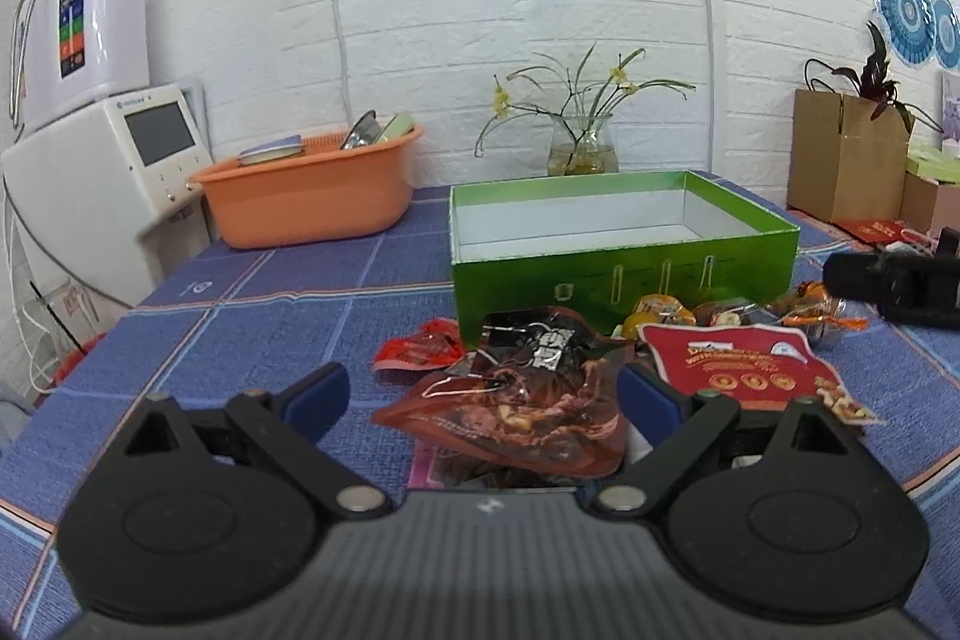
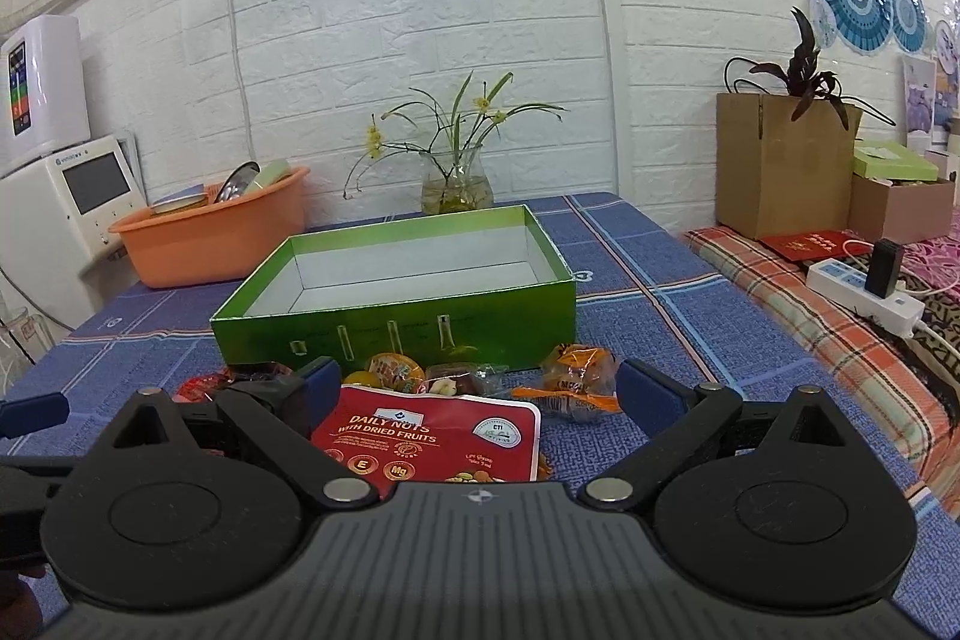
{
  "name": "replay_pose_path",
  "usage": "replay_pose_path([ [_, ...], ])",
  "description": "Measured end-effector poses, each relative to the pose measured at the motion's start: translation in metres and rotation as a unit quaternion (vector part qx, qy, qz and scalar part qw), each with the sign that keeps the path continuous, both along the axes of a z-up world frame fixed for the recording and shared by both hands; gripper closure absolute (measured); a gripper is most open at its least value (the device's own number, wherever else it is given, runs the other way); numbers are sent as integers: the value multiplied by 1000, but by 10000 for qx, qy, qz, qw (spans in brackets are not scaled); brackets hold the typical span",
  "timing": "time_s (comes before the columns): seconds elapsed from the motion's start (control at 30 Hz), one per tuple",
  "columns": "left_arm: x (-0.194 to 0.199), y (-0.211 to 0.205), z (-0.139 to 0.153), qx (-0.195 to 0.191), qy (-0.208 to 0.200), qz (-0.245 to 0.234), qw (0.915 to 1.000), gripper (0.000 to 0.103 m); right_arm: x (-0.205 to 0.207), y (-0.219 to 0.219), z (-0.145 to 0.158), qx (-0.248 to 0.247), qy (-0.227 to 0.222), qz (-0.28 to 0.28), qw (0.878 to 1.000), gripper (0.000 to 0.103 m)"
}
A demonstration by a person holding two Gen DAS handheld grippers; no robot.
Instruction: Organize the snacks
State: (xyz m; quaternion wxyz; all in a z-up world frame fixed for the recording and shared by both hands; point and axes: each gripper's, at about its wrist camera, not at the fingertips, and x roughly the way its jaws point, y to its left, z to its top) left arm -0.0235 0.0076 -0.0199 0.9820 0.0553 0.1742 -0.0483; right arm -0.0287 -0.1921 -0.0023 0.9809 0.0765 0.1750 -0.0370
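Note:
An open green box (image 1: pixel 624 274) (image 2: pixel 396 322) with a white inside stands on the blue checked table, holding nothing I can see. Snack packets lie in front of it. My left gripper (image 1: pixel 483 400) is open, its jaws on either side of a dark brown packet (image 1: pixel 516 412), above a pink packet. A small red packet (image 1: pixel 417 349) lies to its left. My right gripper (image 2: pixel 471 391) is open around a red "Daily Nuts" pouch (image 2: pixel 432 439) (image 1: pixel 744 367). Small orange packets (image 2: pixel 576 382) and wrapped sweets (image 2: pixel 396 370) lie behind it.
An orange tub (image 1: pixel 312 190) (image 2: pixel 216 226) with dishes stands at the back left beside white appliances (image 1: pixel 102 154). A glass vase with flowers (image 1: pixel 582 148) (image 2: pixel 456 187) stands behind the box. Cardboard boxes (image 2: pixel 780 172) and a power strip (image 2: pixel 864 292) are on the right.

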Motion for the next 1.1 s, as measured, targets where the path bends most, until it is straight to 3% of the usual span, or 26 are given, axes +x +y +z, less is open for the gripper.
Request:
replay_pose_path([
  [0.17, 3, 8, -13, 188, 280, -170, 9993, 10, -4, -17, -3, 517, -89, 25, 9986, 0],
  [0.33, 11, 19, -16, -78, 402, -181, 9990, 10, 2, -19, 4, 619, -254, 289, 9973, 0],
  [0.47, 23, 29, -15, -637, 643, -371, 9952, 10, 33, -11, 17, 700, -219, 1106, 9912, 0],
  [0.53, 30, 31, -14, -898, 802, -519, 9914, 10, 64, -4, 17, 984, 58, 1730, 9800, 0],
  [0.63, 42, 32, -13, -1114, 974, -574, 9873, 10, 119, 7, 1, 1448, 899, 2375, 9563, 0],
  [0.73, 48, 37, -13, -1478, 1177, -734, 9792, 10, 160, 13, -26, 2116, 1851, 2556, 9250, 0],
  [0.83, 50, 37, -12, -1660, 1216, -850, 9749, 10, 178, 15, -39, 2554, 2255, 2712, 9002, 0],
  [0.87, 51, 36, -12, -1648, 1223, -868, 9749, 11, 180, 17, -38, 2531, 2341, 2846, 8945, 1],
  [0.97, 57, 34, -16, -1682, 1384, -940, 9714, 13, 188, 32, -33, 1902, 2390, 3134, 8991, 0],
  [1.03, 60, 35, -18, -1844, 1435, -947, 9677, 18, 190, 42, -32, 1504, 2434, 3460, 8935, 0],
  [1.07, 61, 36, -18, -1876, 1434, -942, 9671, 25, 192, 45, -33, 1357, 2438, 3576, 8912, 0],
  [1.1, 62, 37, -19, -1904, 1431, -994, 9661, 40, 194, 47, -33, 1239, 2455, 3625, 8905, 0],
])
